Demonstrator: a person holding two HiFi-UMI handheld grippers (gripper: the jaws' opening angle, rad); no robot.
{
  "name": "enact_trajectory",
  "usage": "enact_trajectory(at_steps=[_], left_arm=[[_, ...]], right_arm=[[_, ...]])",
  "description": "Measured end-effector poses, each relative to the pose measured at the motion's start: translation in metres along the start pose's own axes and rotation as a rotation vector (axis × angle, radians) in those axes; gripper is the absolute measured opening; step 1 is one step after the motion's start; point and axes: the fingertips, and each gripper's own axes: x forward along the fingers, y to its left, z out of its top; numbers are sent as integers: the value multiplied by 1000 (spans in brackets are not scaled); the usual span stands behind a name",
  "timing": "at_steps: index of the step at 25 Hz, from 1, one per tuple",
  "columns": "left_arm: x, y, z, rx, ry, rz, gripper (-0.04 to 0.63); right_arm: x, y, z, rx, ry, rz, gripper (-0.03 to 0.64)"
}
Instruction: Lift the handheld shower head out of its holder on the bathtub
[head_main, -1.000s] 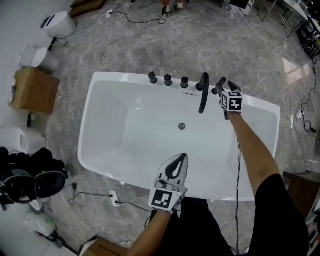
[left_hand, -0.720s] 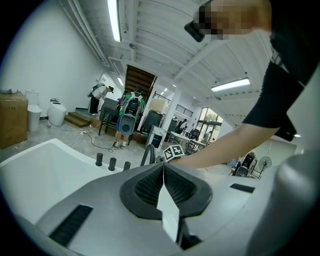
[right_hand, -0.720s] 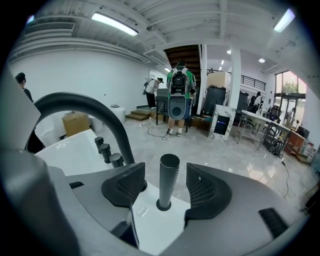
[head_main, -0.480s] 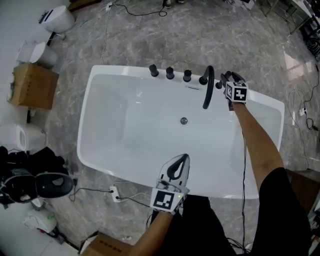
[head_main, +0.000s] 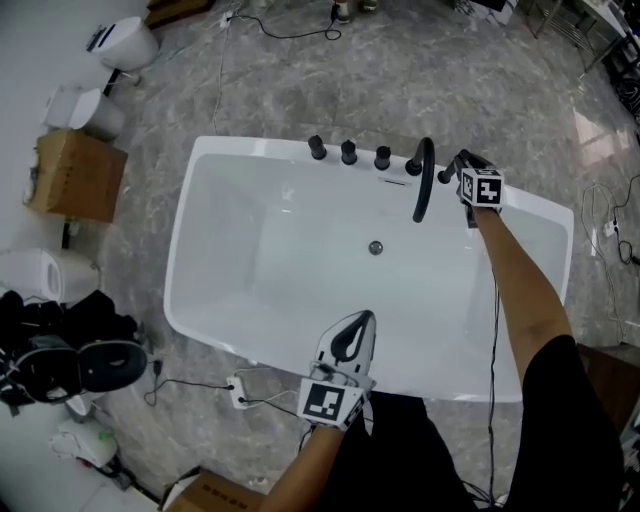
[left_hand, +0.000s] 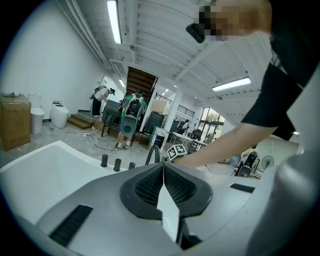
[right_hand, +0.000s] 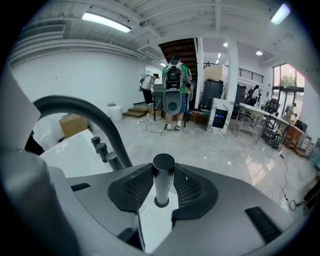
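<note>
Grey marble floor, white tub (head_main: 215, 290): R claw (right_hand: 163, 175) is working at far rim.
R jaws, just been closing, are now gripping upright black shower head (right_hand: 163, 187), standing in holder by spout (head_main: 425, 180); L claw (left_hand: 163, 187) is hovering at near rim, jaws together.

The right gripper's (right_hand: 164, 186) fingers (right_hand: 135, 188) have just been closing and press both sides of the black cylindrical handheld shower head (right_hand: 163, 172) at the white bathtub's (head_main: 260, 150) far rim.
</note>
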Motion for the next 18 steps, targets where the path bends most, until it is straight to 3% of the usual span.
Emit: enact_trajectory(at_steps=[4, 9, 18], left_arm=[[-14, 3, -5, 8, 12, 22, 5], [-28, -1, 0, 20, -9, 20, 5], [-59, -3, 63, 57, -80, 1, 5]], right_arm=[[-13, -3, 7, 7, -30, -40, 117], [-36, 8, 32, -35, -69, -14, 116], [-93, 15, 110, 15, -140, -28, 115]])
